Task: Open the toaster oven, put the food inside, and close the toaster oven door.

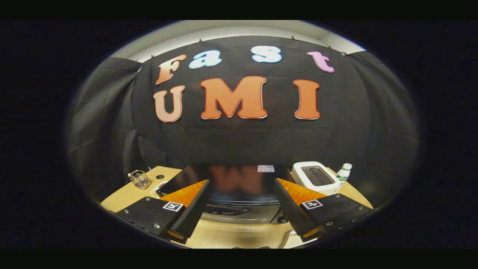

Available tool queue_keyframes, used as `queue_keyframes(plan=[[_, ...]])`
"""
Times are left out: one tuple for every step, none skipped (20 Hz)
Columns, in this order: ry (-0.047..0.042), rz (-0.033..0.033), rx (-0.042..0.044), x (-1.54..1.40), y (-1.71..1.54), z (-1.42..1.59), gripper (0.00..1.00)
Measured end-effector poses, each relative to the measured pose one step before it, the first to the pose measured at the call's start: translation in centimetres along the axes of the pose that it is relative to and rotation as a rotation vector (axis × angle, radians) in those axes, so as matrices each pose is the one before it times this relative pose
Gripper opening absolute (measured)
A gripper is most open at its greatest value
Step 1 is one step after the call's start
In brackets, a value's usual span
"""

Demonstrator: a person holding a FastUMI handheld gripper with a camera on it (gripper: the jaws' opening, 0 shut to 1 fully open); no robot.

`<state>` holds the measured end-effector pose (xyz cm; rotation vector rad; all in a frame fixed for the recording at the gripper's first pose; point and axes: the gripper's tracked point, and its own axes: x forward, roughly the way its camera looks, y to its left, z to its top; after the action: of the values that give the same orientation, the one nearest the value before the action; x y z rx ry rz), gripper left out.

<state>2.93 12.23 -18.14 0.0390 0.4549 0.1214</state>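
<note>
Both jaws of the gripper [241, 203] stand wide apart, holding nothing, the toaster oven [239, 194] just ahead.

My feed is dim, and light seems to come from above, where the pale ceiling shows. The oven [239, 185] top throws back a soft, blurred glare (glossy black). Fisheye bend curves the table [123, 196] edge, and focus softens near the spread fingers [194, 209].

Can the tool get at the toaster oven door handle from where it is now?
Probably yes: the tool is open, and the toaster oven sits just ahead between its fingers, with nothing between.
</note>
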Motion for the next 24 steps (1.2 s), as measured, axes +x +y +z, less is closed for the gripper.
queue_keyframes(plan=[[0.02672, 0.00979, -0.00617, 0.628, 0.685, -0.926, 0.99], [0.02474, 0.00875, -0.00419, 0.568, 0.653, -0.980, 0.99], [0.02249, 0.00552, -0.00314, 0.368, 0.496, -0.905, 0.99], [0.01801, 0.00282, -0.00347, 0.557, 0.435, -0.736, 0.99], [0.00759, 0.00258, -0.00368, 0.462, 0.392, -0.306, 0.99], [0.00154, 0.00143, -0.00588, 0.434, 0.431, -0.343, 0.99], [0.00112, -0.00010, -0.00800, 0.374, 0.219, -0.264, 0.99], [0.00585, -0.00380, -0.00653, 0.205, 0.124, -0.614, 0.99], [-0.01421, 0.00628, -0.01359, -0.316, 0.306, -0.226, 0.99], [-0.02490, 0.00201, -0.00559, -0.082, 0.070, 0.505, 0.99], [-0.00028, 0.00448, 0.00025, 0.074, 0.174, -0.254, 0.99], [-0.02282, -0.00252, 0.00848, 0.138, -0.036, 0.088, 0.99], [-0.00426, -0.00836, 0.01551, 0.037, -0.009, -0.419, 0.97], [-0.02387, -0.00912, 0.00761, -0.320, 0.101, 0.165, 0.96], [-0.00786, -0.00460, 0.00994, -0.457, 0.224, -0.234, 0.93], [-0.02024, 0.00093, 0.03053, -0.596, 0.317, -0.192, 0.89], [-0.02344, 0.00312, -0.00758, -0.350, 0.247, -0.160, 0.84], [-0.00227, 0.01162, -0.01616, -0.797, 0.119, -0.497, 0.81], [-0.00628, 0.00893, 0.00255, -0.627, 0.134, 0.000, 0.79], [0.02174, 0.01807, -0.00043, -0.412, 0.278, -0.746, 0.78], [0.01705, 0.02103, 0.00343, -0.729, 0.339, -0.501, 0.78], [0.04038, 0.03674, 0.01588, -1.005, 0.681, -1.184, 0.77], [0.02519, 0.03098, 0.01899, -0.455, 0.647, -1.031, 0.78], [0.05899, 0.01999, 0.04049, -0.630, 0.235, -1.675, 0.77]])
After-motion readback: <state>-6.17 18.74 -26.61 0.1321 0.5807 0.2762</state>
